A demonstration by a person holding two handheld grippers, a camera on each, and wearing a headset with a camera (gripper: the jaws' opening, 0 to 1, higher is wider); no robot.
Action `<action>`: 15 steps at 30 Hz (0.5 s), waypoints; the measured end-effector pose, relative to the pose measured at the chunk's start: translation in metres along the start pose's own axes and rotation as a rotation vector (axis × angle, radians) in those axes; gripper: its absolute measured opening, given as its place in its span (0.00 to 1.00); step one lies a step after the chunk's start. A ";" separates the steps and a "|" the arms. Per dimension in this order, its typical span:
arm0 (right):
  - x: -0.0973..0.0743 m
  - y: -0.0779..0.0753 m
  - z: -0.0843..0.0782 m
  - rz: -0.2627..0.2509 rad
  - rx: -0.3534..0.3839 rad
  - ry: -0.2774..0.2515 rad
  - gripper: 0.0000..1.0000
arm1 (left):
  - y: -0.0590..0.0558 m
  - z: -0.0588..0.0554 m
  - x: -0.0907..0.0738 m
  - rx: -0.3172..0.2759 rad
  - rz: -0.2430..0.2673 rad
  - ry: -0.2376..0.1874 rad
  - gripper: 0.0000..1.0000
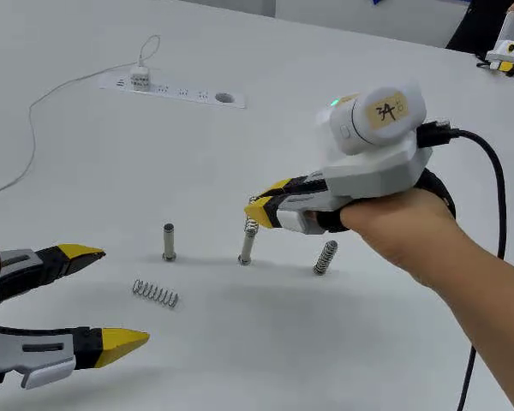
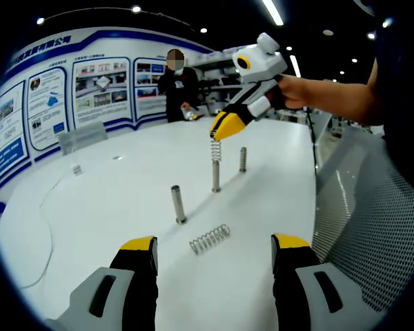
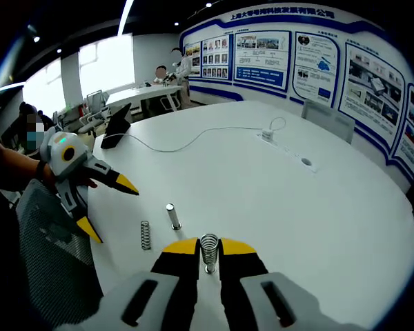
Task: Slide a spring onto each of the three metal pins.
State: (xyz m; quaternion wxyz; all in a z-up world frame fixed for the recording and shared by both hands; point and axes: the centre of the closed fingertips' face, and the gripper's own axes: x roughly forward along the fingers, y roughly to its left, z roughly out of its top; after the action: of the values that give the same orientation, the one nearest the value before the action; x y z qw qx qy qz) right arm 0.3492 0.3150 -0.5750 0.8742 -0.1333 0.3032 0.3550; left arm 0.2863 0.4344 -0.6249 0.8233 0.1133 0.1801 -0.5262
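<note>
Three metal pins stand upright on the white table [image 1: 265,351]. The left pin [image 1: 169,242] is bare. My right gripper [image 1: 259,211] is shut on a spring [image 1: 251,227] at the top of the middle pin [image 1: 246,250]. The right pin [image 1: 325,257] wears a spring. A loose spring [image 1: 155,293] lies flat in front of the left pin. My left gripper [image 1: 120,295] hangs open just left of it, holding nothing. In the left gripper view the loose spring [image 2: 209,238] lies between and beyond the open jaws. In the right gripper view the held spring [image 3: 208,243] sits between the shut jaws.
A white power strip [image 1: 171,89] with a plugged charger and a thin cable [image 1: 34,111] lies at the far side of the table. A black cable [image 1: 497,214] trails from the right gripper. People stand at the table's far end [image 3: 172,69].
</note>
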 end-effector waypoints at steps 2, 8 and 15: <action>0.001 -0.001 -0.002 0.000 0.003 0.000 0.12 | 0.000 0.000 0.000 0.000 -0.001 0.002 0.68; 0.003 -0.002 -0.005 -0.001 0.011 0.000 0.12 | -0.001 -0.001 0.002 -0.001 -0.003 0.004 0.68; 0.009 -0.004 -0.012 0.001 0.027 0.001 0.12 | -0.001 -0.002 0.002 -0.003 -0.003 0.006 0.68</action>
State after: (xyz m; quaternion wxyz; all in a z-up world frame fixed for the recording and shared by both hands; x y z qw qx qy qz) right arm 0.3519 0.3114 -0.5903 0.8756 -0.1215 0.3085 0.3513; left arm 0.2857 0.4328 -0.6282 0.8223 0.1134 0.1835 -0.5266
